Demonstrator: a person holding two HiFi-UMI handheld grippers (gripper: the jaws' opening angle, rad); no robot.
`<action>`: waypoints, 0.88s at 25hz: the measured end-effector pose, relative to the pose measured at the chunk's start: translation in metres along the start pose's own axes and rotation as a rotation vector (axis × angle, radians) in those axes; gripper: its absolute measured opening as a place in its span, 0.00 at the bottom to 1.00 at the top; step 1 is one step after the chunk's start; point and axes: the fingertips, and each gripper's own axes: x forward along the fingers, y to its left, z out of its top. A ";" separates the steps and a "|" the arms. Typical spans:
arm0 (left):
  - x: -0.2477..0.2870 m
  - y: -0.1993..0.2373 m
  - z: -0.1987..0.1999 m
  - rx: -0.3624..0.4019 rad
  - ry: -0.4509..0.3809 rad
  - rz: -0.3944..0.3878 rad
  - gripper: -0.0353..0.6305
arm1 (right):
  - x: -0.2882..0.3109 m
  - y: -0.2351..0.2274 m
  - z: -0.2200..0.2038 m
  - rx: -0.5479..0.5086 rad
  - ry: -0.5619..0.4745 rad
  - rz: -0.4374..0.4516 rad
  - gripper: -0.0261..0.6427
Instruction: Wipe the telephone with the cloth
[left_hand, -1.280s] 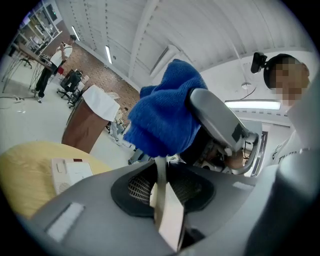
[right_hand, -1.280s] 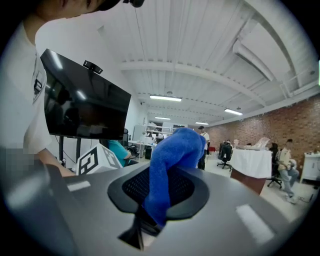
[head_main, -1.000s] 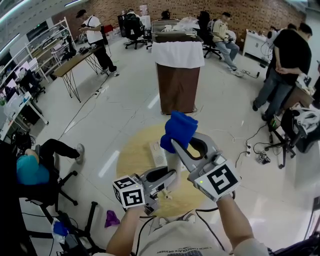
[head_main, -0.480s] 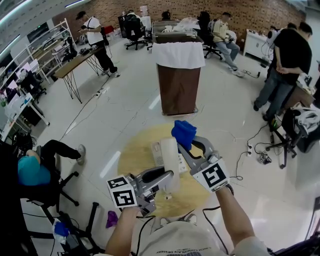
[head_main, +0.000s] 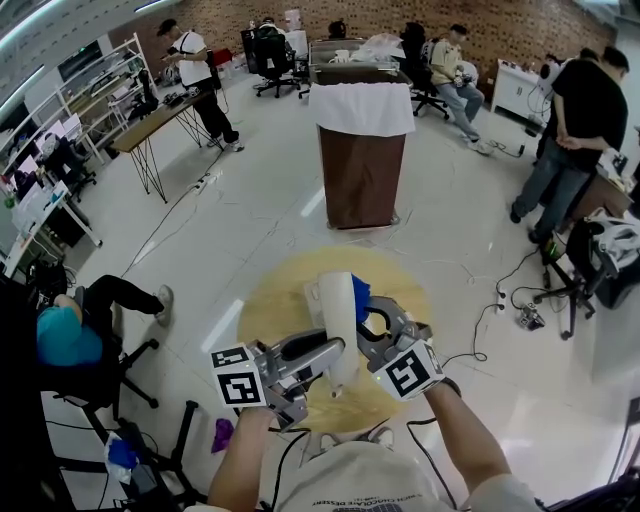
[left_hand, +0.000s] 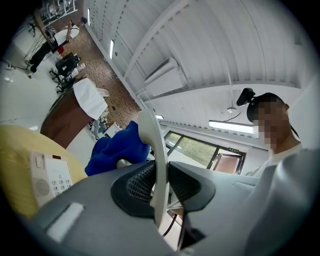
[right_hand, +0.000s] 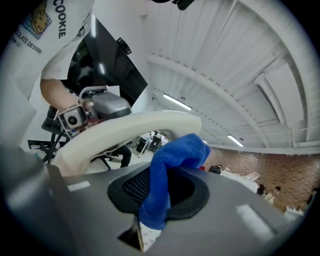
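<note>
We work above the round yellow table (head_main: 262, 320), where the telephone base (left_hand: 50, 177) lies with its keypad facing up. Our left tongs (left_hand: 160, 182) are clamped on the white handset (head_main: 338, 315), which stands upright between the jaws, clear of the base. Our right tongs (right_hand: 159, 192) are closed tight on the blue cloth (right_hand: 172, 160). A fold of the cloth bulges out past the jaws and lies against the upper part of the handset, on its right side in the head view.
</note>
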 end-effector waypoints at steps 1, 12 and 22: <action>0.000 0.000 0.001 -0.004 -0.003 -0.004 0.17 | 0.000 0.005 -0.002 -0.013 0.007 0.006 0.15; -0.003 0.002 0.009 -0.039 -0.013 -0.016 0.17 | -0.011 0.038 -0.012 -0.163 0.028 -0.003 0.15; -0.009 0.009 0.034 -0.064 -0.075 -0.028 0.17 | -0.017 0.072 -0.029 -0.115 0.050 0.022 0.15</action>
